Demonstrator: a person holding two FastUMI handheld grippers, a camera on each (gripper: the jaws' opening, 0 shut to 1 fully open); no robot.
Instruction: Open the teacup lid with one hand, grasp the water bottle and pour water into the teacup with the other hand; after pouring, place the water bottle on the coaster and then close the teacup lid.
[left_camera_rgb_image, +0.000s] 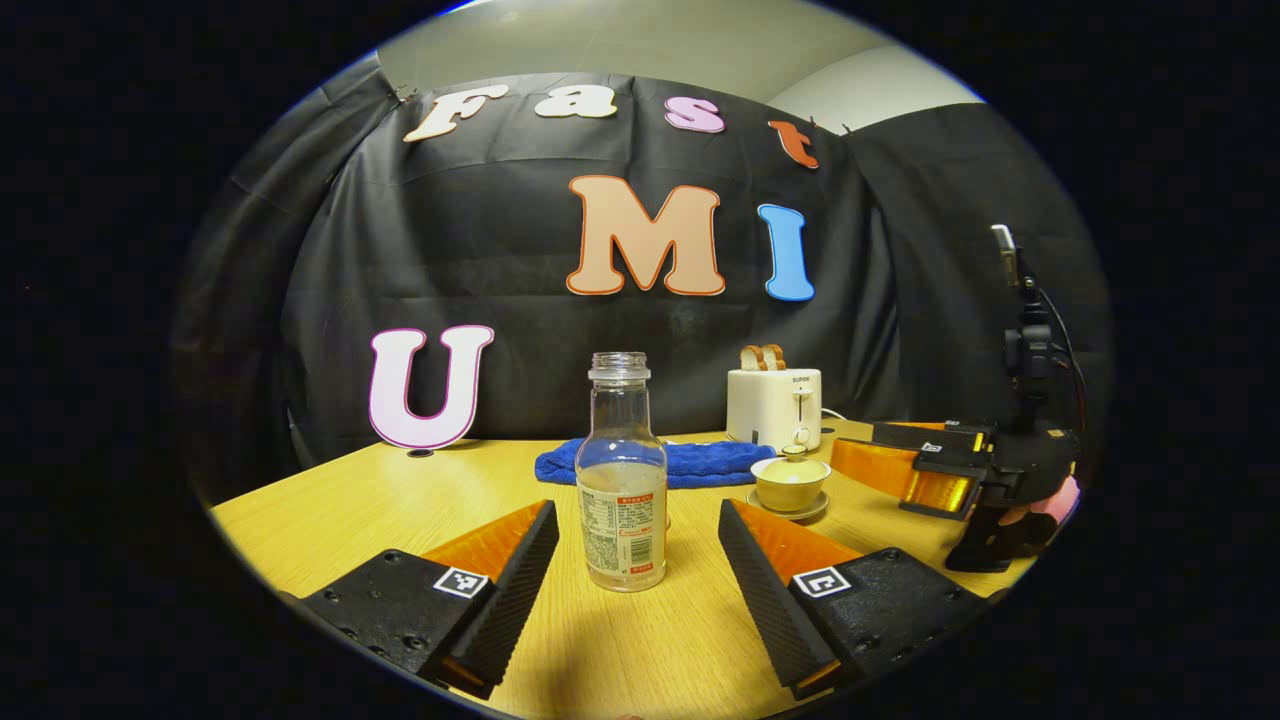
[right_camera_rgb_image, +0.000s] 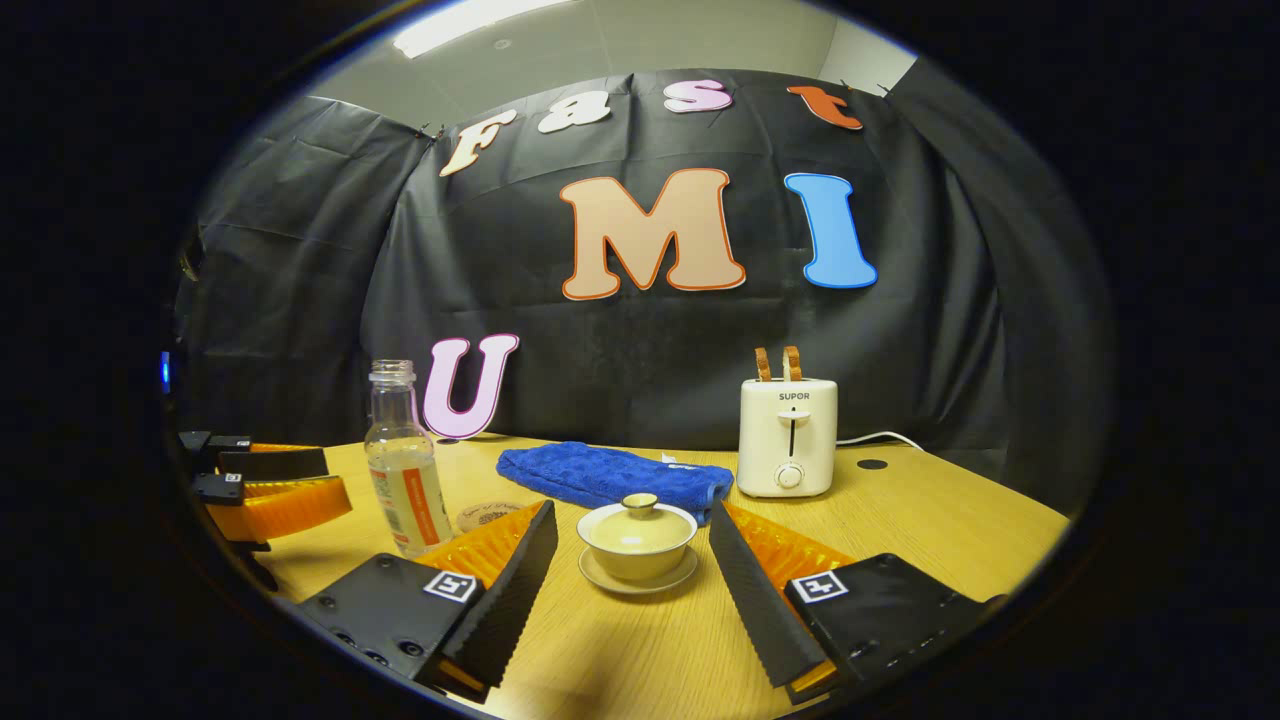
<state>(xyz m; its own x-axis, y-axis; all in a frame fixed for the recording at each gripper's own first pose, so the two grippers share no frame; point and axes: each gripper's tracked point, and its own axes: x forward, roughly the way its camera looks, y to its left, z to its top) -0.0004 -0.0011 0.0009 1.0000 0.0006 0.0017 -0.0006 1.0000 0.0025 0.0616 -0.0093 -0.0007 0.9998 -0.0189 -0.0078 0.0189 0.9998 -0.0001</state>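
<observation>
- Two grippers were held low over the wooden bench (left_camera_rgb_image: 400, 490); we kept the left gripper (left_camera_rgb_image: 632, 580) spread wide, its fingers either side of the water bottle (left_camera_rgb_image: 621, 480) without touching it.
- We held the right gripper (right_camera_rgb_image: 630, 590) released as well, the teacup (right_camera_rgb_image: 637, 540) standing between its fingers, apart from both.
- Behind the cup, a blue towel (right_camera_rgb_image: 610, 475) lay across the middle of the bench, and a white toaster (right_camera_rgb_image: 787, 435) with two slices of bread in its slots stood toward the far edge, its cord trailing to the side.
- A round coaster (right_camera_rgb_image: 485, 516) lay just beside the bottle, between it and the towel.
- Black cloth closed off the far side of the bench, under a pale ceiling.
- The bottle stood upright and uncapped, with a little clear water in its lower part; the teacup sat on its saucer (right_camera_rgb_image: 637, 580) with the lid (right_camera_rgb_image: 640, 518) still on.
</observation>
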